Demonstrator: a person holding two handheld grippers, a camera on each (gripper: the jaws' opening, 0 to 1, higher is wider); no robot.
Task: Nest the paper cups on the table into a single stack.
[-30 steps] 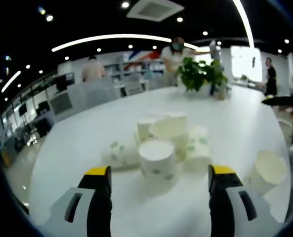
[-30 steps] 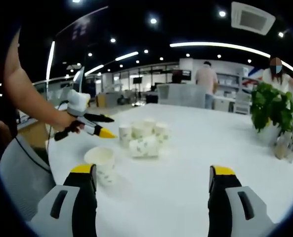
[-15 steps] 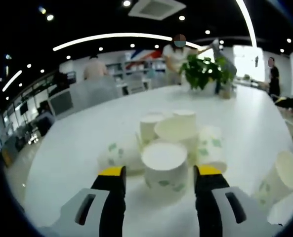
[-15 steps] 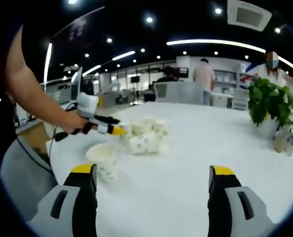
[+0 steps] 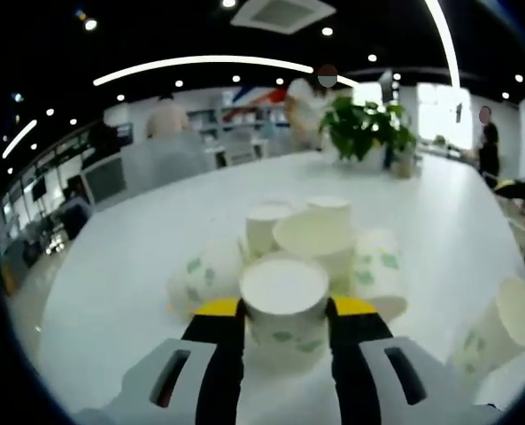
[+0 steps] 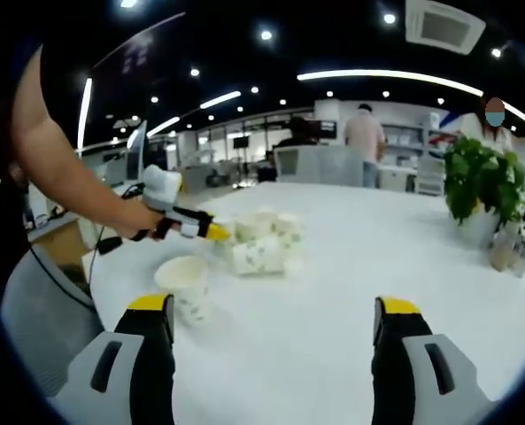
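L gripper (image 5: pixel 284 310), grey body w/ yellow-tipped black jaws, sat at the near edge of the cup cluster; its jaws were drawn in tight against both sides of the nearest upright white paper cup w/ green leaf print (image 5: pixel 284 301), clamping it. That cup stood on the round white table (image 5: pixel 111 292). Just behind it, touching or nearly so, stood a taller upright white cup (image 5: pixel 320 239), mouth facing up. To its left a leaf-print cup lying on its side (image 5: pixel 200 274); to its right another cup on its side (image 5: pixel 377 270). Behind those, two more upright cups (image 5: pixel 266 226), packed close, so the cluster hemmed the gripped cup in on three sides. Well apart at the right, a lone tilted white cup (image 5: pixel 501 323) near the table edge.

In the right gripper view, R gripper (image 6: pixel 271 323) hovered over bare table, jaws spread wide, nothing between them. Near its left jaw stood the lone open-mouthed cup (image 6: pixel 184 288). Farther on, the person's forearm (image 6: pixel 58 168) reached in to the cluster. Far side of table: green leafy potted plant (image 6: pixel 483 190). Beyond, office desks, ceiling lights, several people standing.
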